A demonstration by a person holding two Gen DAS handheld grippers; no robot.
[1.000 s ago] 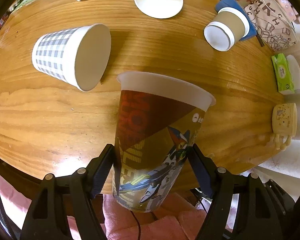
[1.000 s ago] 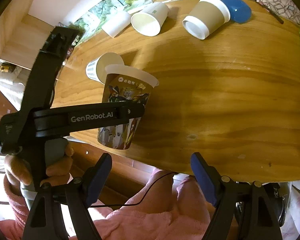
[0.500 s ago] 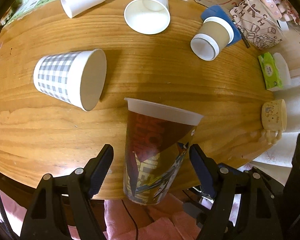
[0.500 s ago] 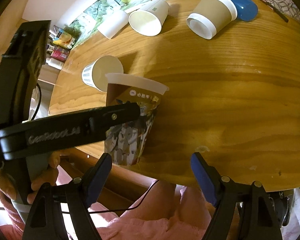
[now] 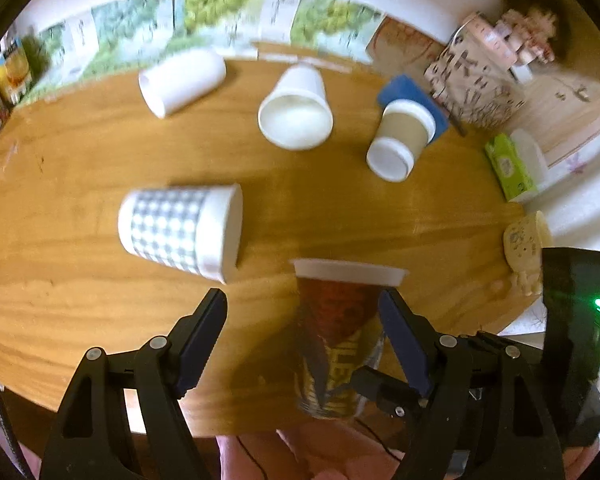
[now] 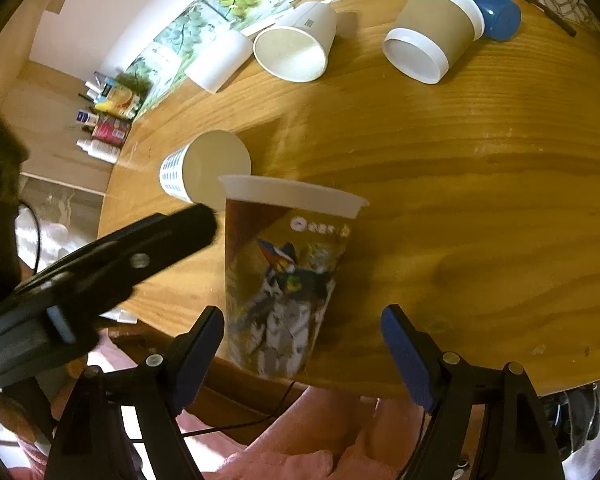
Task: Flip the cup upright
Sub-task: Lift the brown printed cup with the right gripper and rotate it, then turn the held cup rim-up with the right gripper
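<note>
The printed cup (image 6: 288,276) stands upright at the table's (image 6: 479,208) near edge, job apparently done; left gripper (image 5: 301,334) and right gripper (image 6: 301,354) gape empty (four other cups lie tipped).

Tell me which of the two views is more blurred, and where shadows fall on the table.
Left wrist view: motion blur throughout; the grey checked paper cup and the tall printed plastic cup look smeared. Right wrist view: mostly sharp, only the left claw is blurred. A soft shadow falls on the round wooden table beside the printed cup. Both views bend the table edges.
</note>
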